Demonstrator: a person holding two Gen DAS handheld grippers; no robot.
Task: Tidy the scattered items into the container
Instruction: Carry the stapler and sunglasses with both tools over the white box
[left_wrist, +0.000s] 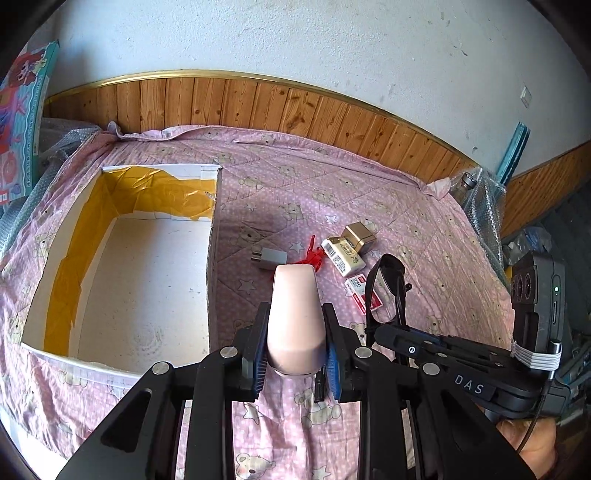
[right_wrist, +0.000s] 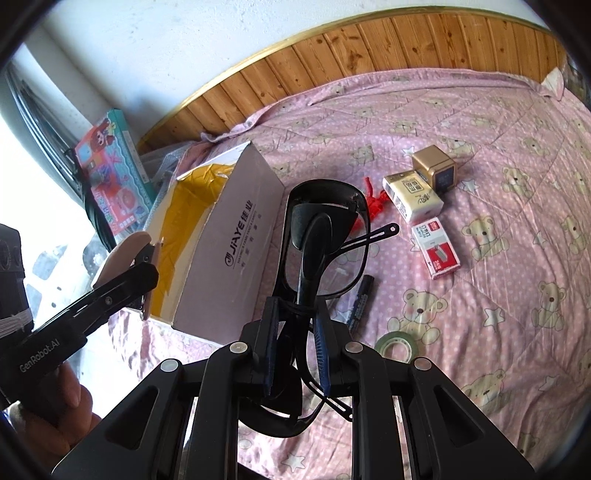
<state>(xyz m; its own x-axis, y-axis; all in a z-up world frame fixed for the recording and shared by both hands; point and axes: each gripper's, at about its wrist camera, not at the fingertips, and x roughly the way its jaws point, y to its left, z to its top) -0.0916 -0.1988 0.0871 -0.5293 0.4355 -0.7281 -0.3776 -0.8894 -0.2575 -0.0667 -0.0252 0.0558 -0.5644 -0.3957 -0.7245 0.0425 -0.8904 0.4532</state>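
Pink case (left_wrist: 295, 317), black glasses (right_wrist: 317, 243): one per gripper.

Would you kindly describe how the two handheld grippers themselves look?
Both are matte black frames with silver round bolts and blue ribbed finger pads. The right gripper reads "DAS", with a black module bound by white bands and a green light. The left gripper reads "GenRobot.AI".

I see bright daylight, blown out at the window (right_wrist: 22, 177) left of the right jaws. Soft shadows ahead of both jaws. Strong fisheye bending, dark vignette at corners.
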